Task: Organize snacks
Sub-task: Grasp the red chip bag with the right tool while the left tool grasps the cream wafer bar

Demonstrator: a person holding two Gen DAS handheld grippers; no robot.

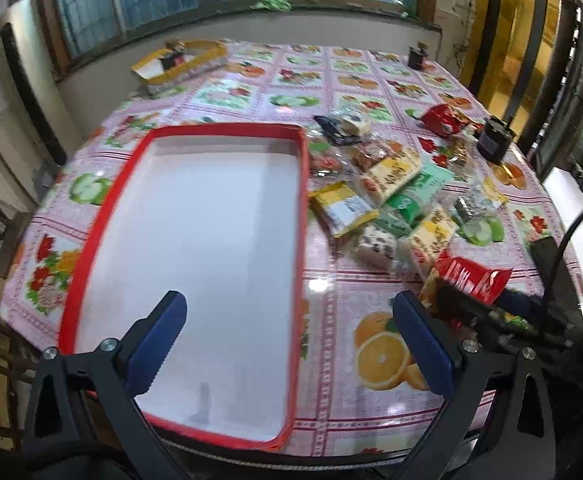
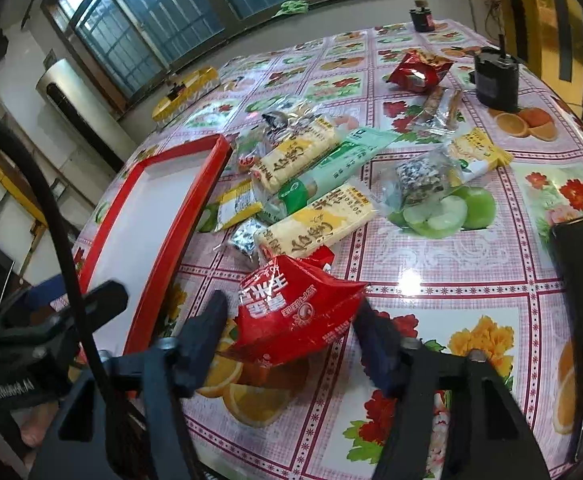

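Observation:
A red snack bag (image 2: 295, 312) lies on the flowered tablecloth, its top leaning on a yellow packet (image 2: 315, 224). My right gripper (image 2: 289, 304) straddles the bag. The right pad touches the bag's corner and the left pad stands a sliver off it, so the jaws are open. Left of it is an empty white tray with a red rim (image 2: 187, 216). My left gripper (image 1: 289, 300) hovers wide open over the tray's near right rim (image 1: 303, 200), holding nothing. In the left wrist view the red bag (image 1: 471, 280) sits at the right.
A pile of several wrapped snacks (image 1: 391, 184) lies right of the tray. Beyond it are a second red bag (image 2: 415, 72), a black device (image 2: 495, 80) and a small dark jar (image 2: 421, 16). A yellow box (image 1: 179, 60) sits at the far left edge. A black object (image 2: 579, 248) stands at the right.

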